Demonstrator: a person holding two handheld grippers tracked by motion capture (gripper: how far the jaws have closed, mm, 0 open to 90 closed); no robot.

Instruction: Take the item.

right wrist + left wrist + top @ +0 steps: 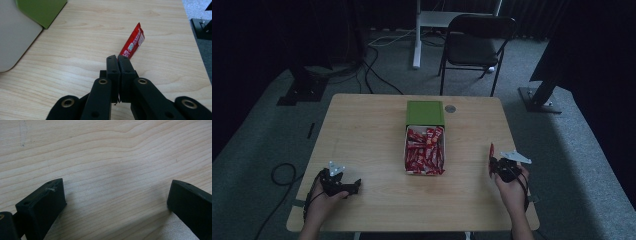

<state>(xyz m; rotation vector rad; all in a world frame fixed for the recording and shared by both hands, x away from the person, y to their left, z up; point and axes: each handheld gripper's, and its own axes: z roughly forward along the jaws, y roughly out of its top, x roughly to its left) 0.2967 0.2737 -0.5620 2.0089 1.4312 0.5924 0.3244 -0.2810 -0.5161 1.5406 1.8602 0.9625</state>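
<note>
My right tongs [117,58] clamp a red sachet [133,43] above the pale wooden desk [362,130]; my left tongs [115,195] gape empty. Beyond them a folding chair [476,42] stands on grey carpet.

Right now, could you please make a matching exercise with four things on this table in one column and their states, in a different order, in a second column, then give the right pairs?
Things:
1. left gripper
2. right gripper
3. thin red foil sachet
4. open white box with a green lid

States:
A. full of red packets, in the middle of the light wooden table
B. jaws wide apart over bare wood
C. pinched by one end, sticking up
D. jaws closed together

Pairs: 1-B, 2-D, 3-C, 4-A
</note>
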